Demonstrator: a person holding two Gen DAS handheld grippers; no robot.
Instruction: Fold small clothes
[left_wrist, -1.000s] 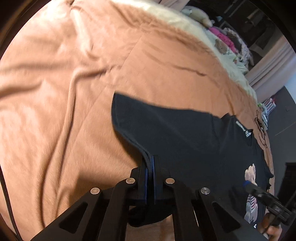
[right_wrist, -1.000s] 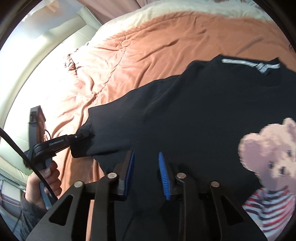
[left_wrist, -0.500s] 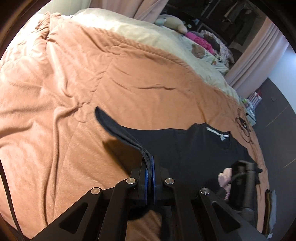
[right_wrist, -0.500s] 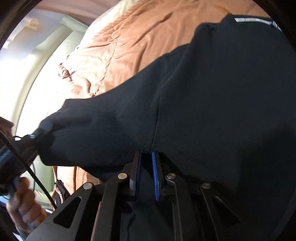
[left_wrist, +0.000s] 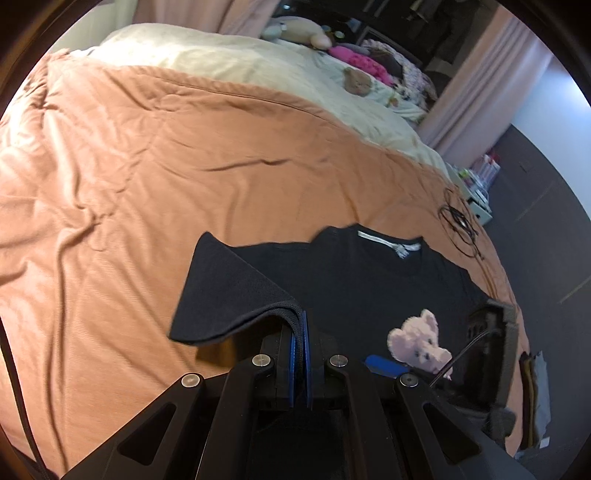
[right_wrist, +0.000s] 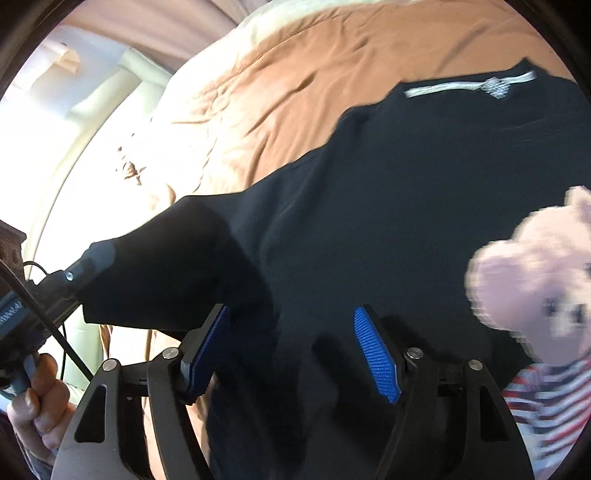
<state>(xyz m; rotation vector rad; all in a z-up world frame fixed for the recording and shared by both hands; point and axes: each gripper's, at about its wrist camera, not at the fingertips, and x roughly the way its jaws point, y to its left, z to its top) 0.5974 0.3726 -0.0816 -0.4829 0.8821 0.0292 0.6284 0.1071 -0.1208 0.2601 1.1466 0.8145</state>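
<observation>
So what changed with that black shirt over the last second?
The left gripper, shut on the sleeve of the black cotton T-shirt with the teddy bear print, carried that sleeve up and inward over the shirt body. The right gripper, nearly closed half a second ago, is opening its jaws above the fabric, gripping nothing. The shirt stays on the orange quilted bedspread.

Black T-shirt (left_wrist: 369, 280) is showing a white neck label (left_wrist: 388, 240) and a pale pink teddy-bear print (right_wrist: 535, 280) wearing red, white and navy stripes. Orange-brown duvet (left_wrist: 184, 166) is lying beside a cream sheet (left_wrist: 240, 62). Gripper pads (right_wrist: 376, 354) are showing blue.
</observation>
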